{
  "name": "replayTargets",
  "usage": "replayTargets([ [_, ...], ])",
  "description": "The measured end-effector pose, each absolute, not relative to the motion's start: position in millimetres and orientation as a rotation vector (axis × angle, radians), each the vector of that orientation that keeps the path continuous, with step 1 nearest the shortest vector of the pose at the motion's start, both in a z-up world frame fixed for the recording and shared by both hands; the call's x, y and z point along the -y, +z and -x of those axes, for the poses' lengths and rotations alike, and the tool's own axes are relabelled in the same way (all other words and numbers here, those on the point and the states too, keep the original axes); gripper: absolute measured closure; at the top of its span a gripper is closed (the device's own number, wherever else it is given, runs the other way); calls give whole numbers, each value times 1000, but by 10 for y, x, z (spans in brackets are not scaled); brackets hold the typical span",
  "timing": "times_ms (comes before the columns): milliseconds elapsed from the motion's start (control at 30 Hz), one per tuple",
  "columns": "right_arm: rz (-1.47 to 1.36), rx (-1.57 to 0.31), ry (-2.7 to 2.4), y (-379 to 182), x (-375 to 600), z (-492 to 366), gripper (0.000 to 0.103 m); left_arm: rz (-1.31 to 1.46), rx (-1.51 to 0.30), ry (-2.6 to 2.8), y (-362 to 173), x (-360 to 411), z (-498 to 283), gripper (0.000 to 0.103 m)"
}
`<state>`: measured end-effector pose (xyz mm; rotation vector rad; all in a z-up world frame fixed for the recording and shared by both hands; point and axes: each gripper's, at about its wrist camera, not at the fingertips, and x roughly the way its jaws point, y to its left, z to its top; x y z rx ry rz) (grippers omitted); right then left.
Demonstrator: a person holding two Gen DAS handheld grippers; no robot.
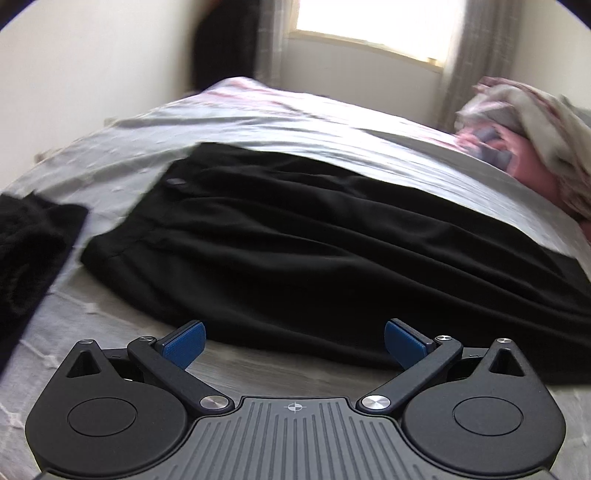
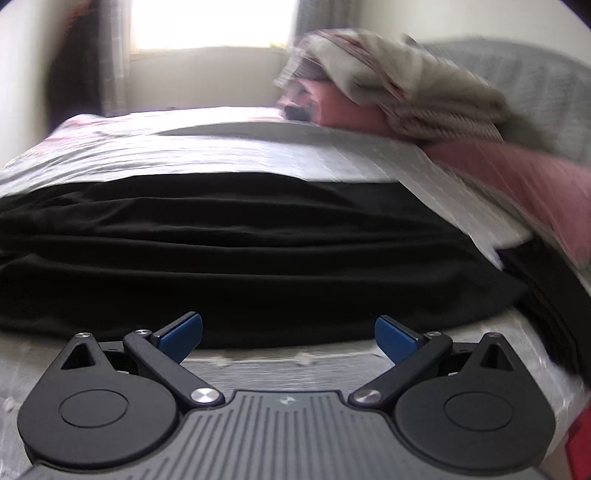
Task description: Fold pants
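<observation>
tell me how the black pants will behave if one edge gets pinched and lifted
The black pants will probably drape and sag rather than hold shape: they lie in soft ripples on the bed sheet. The thin, smooth-looking cloth may slip from a shallow pinch. Both the left gripper and right gripper have open jaws, holding nothing.

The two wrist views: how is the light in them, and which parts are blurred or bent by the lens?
Left wrist view: the window is blown out white, the black pants lose fold detail, the bed bows from the fisheye, and the bedding pile is smeared. Right wrist view: the same white window, blurred pile, dark pants; both the left gripper and right gripper stay sharp.
</observation>
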<state>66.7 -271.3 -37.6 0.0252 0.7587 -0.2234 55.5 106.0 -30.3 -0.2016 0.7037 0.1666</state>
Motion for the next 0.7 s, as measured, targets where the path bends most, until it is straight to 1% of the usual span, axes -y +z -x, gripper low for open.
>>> replayTargets([
  [133, -122, -787, -330, -463, 3147, -829, 2, 298, -709, 259, -341, -1536, -650, 2],
  [167, -128, -781, -366, -475, 3242, -865, 3, 330, -709, 270, -350, -1652, -668, 4],
  [200, -131, -774, -402, -487, 3332, -898, 5, 362, -712, 290, -363, -1774, -690, 6],
  [267, -160, -765, -461, -511, 3544, -950, 14, 396, -713, 326, -386, -1960, -706, 7],
  [300, -194, -765, -480, -525, 3665, -970, 20, 410, -713, 342, -396, -2038, -713, 9],
  [333, -241, -769, -493, -537, 3805, -995, 24, 422, -711, 354, -403, -2109, -720, 11],
  [400, -355, -775, -510, -583, 4120, -1014, 26, 440, -713, 364, -411, -2222, -753, 14],
  [433, -435, -766, -527, -593, 4304, -1009, 30, 439, -714, 364, -409, -2256, -765, 14],
  [500, -636, -704, -558, -644, 4672, -932, 36, 382, -722, 370, -415, -2276, -839, 14],
  [567, -770, -669, -554, -729, 4911, -883, 41, 349, -732, 378, -445, -2292, -920, 14],
  [600, -792, -683, -557, -778, 4979, -894, 44, 362, -739, 374, -464, -2317, -948, 14],
  [700, -786, -688, -598, -883, 5108, -960, 45, 416, -747, 388, -509, -2439, -1003, 14],
])
